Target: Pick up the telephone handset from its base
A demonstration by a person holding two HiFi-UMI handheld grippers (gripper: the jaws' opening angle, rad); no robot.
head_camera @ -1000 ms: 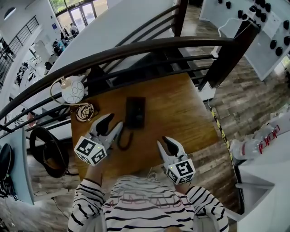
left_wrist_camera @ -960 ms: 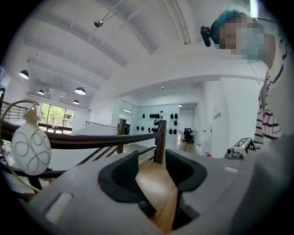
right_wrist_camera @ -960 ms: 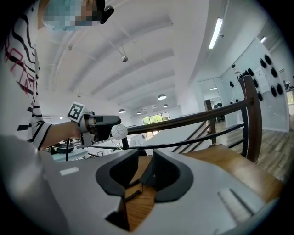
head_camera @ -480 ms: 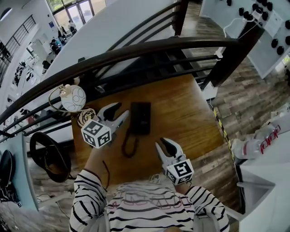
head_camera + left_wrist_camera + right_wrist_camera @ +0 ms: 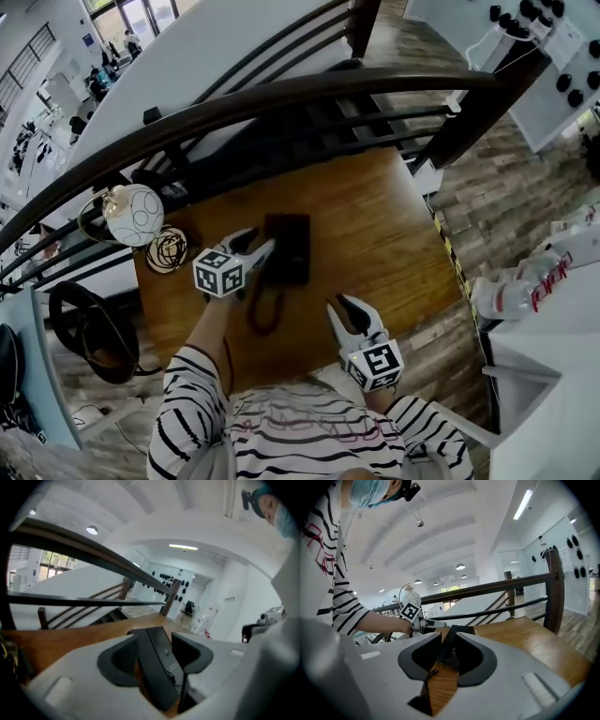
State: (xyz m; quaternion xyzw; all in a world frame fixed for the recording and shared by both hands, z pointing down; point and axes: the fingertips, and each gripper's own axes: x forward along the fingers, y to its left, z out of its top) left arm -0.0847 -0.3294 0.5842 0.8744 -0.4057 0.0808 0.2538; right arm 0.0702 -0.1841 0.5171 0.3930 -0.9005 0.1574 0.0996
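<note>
Two left fingers [image 5: 117, 663], just opening, straddling handset [image 5: 152, 672]

Left tongs [image 5: 258, 243] newly astride handset [image 5: 289, 246], wider.

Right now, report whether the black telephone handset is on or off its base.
On: black telephone handset lies flat on its black base.

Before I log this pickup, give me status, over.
Left gripper open, jaws just widened, handset between them, not clamped. Right gripper open, empty. Handset on base. Cord loose alongside.
</note>
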